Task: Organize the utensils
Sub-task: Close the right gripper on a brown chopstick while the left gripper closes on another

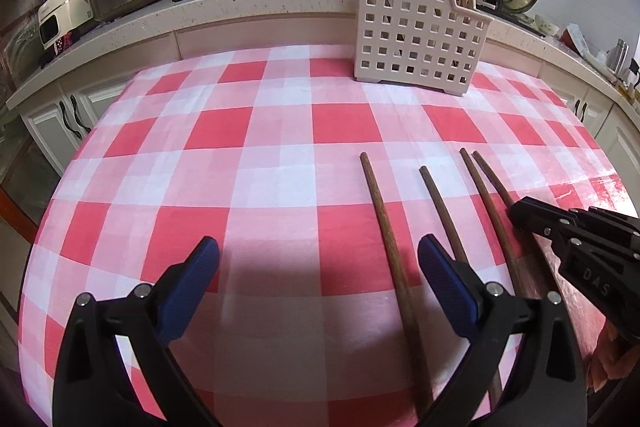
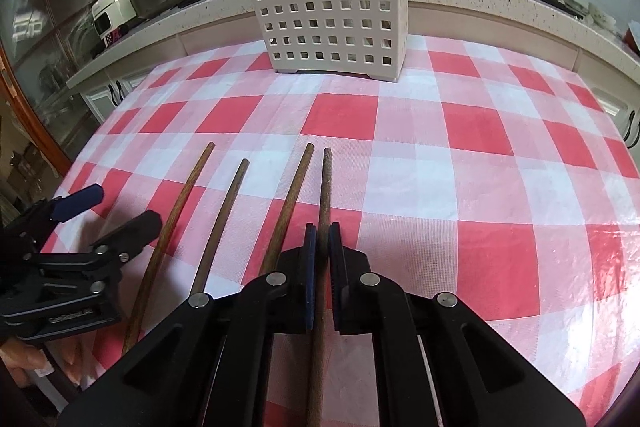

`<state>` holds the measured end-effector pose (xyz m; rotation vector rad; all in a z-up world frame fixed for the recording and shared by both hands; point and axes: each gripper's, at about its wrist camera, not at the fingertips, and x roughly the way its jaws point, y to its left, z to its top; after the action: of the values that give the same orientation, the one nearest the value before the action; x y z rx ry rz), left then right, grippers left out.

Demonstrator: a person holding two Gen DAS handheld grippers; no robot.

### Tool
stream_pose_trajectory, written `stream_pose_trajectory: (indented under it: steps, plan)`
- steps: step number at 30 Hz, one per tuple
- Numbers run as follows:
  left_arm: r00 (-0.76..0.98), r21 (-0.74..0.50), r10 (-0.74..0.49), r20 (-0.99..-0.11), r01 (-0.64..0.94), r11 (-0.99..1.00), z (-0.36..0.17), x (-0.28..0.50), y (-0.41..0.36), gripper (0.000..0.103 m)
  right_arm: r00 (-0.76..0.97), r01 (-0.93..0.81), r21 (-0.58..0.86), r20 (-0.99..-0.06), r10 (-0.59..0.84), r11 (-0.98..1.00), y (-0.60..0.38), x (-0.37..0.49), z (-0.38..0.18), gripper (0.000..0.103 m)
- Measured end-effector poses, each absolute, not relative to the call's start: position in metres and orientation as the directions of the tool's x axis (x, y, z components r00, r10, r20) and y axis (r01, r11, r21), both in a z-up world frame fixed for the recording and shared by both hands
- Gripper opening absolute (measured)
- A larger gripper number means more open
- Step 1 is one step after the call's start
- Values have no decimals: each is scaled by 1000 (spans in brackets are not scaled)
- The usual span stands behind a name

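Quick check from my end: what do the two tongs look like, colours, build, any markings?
Both match: black plastic frames with silver round pivot bolts and dark blue ribbed pads on the fingers. The left tongs have wedge-shaped pads. The right tongs have flat pads; the left view shows raised lettering "DAS" on their side. No cables or sleeves visible.

Two black hand-held grippers, blue-padded

The left gripper (image 1: 318, 257) and right gripper (image 2: 322, 239) share angular black plastic frames, round silver screws at the pivots, ribbed blue pads (image 1: 444, 283) lining the jaws, and faint embossed lettering on the side; bare fingertips (image 2: 20, 355) show at eight o'clock.
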<state>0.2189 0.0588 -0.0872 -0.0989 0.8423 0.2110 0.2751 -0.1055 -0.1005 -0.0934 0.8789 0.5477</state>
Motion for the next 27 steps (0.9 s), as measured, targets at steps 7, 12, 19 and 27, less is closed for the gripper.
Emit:
stream_pose_trajectory:
  steps: [7,12,19,27]
  plan:
    - [613,-17,114,-782,-203,979,-95,227,51,74,501,-490,167,-749,434,855,-109,276,-101,7]
    - [616,-15,114,-779,-200,980,-95,229,47,64,499,-491,170,-749,435,855,-109,276,-101,7]
    - [623,2,115,-774,-179,984,-94,231,38,45,500,-498,156,-752,430,853,-108,275,-101,7]
    - [629,36,107,-770,-125,991,-93,233,26,18,501,-531,110,-758,417,840,-104,274,-100,7]
